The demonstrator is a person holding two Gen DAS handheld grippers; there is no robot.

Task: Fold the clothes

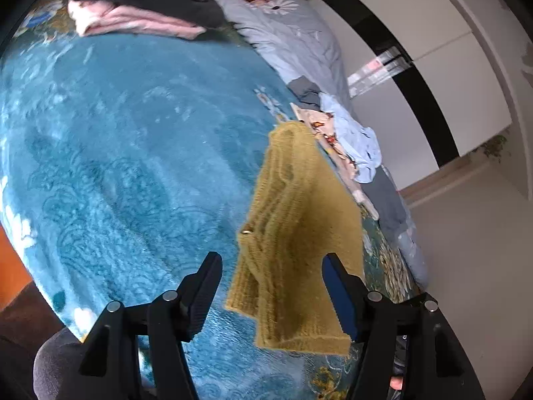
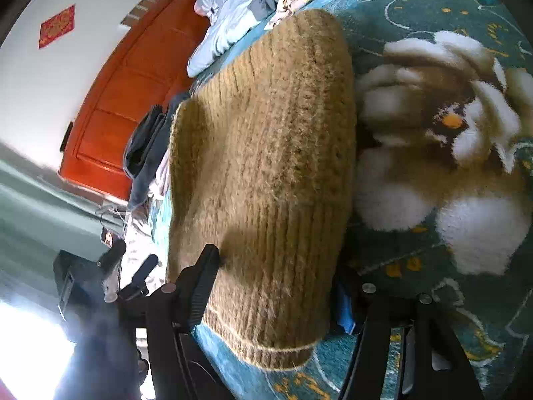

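The mustard knit sweater (image 1: pixel 293 233) lies already folded into a thick oblong near the right-hand edge of the bed, on the teal floral blanket (image 1: pixel 133 150). It looks soft, bulky and floppy, light enough but apt to sag and spill open; I'd take it by the ribbed hem end, pinching all layers together. The left gripper (image 1: pixel 271 286) stands wide open above it, holding nothing. The right gripper (image 2: pixel 276 286) straddles the hem (image 2: pixel 279 350), jaws apart, nothing pinched. More clothes (image 1: pixel 140 10) are stacked at the far corner, a crumpled heap (image 1: pixel 353 140) along the edge.
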